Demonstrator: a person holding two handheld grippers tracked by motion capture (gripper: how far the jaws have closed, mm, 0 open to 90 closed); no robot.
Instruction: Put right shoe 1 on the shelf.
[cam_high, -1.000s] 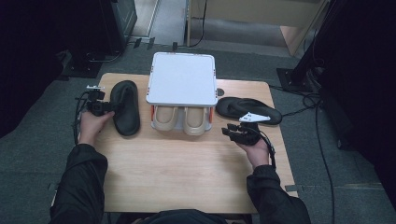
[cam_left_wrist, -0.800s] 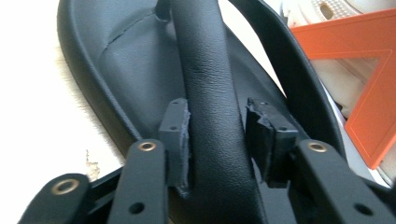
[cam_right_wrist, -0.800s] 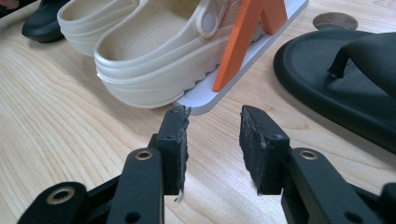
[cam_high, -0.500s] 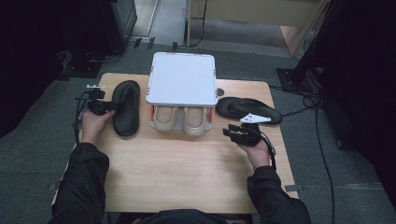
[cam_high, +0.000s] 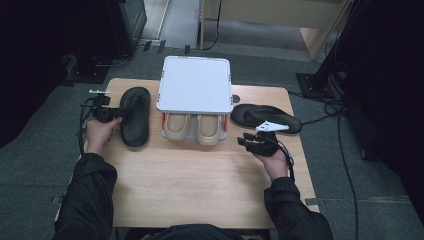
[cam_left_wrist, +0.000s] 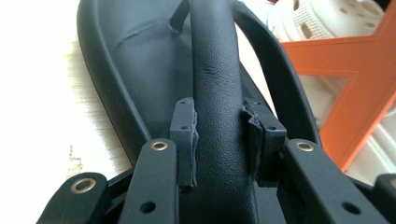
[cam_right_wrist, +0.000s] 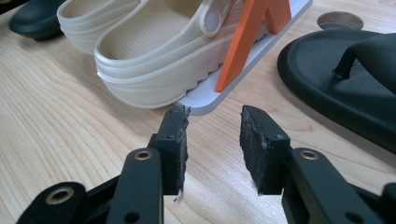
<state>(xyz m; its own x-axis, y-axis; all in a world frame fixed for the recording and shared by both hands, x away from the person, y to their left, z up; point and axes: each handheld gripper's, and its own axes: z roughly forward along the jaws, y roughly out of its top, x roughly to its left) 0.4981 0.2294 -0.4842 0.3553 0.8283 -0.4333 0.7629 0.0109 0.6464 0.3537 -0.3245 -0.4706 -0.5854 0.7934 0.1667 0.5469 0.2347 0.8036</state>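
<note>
A black flip-flop (cam_high: 135, 116) lies on the left of the wooden table (cam_high: 200, 185). My left gripper (cam_high: 120, 113) has just closed its jaws on that sandal's strap (cam_left_wrist: 217, 88), and both pads press its sides. A second black flip-flop (cam_high: 265, 117) lies at the right, seen close in the right gripper view (cam_right_wrist: 341, 79). My right gripper (cam_right_wrist: 214, 147) hovers open just above the table in front of it, with nothing between the pads (cam_right_wrist: 175, 140). In the high view the right gripper (cam_high: 246, 142) sits beside the rack.
A white two-level rack (cam_high: 195, 84) with orange supports (cam_right_wrist: 245, 42) stands at the back middle. A pair of cream clogs (cam_high: 194, 127) sits on its lower shelf. A round hole (cam_right_wrist: 339, 20) is in the table behind the right sandal.
The left gripper's jaws have drawn in on the left sandal's strap. Both hands and both sandals stay where they were.
</note>
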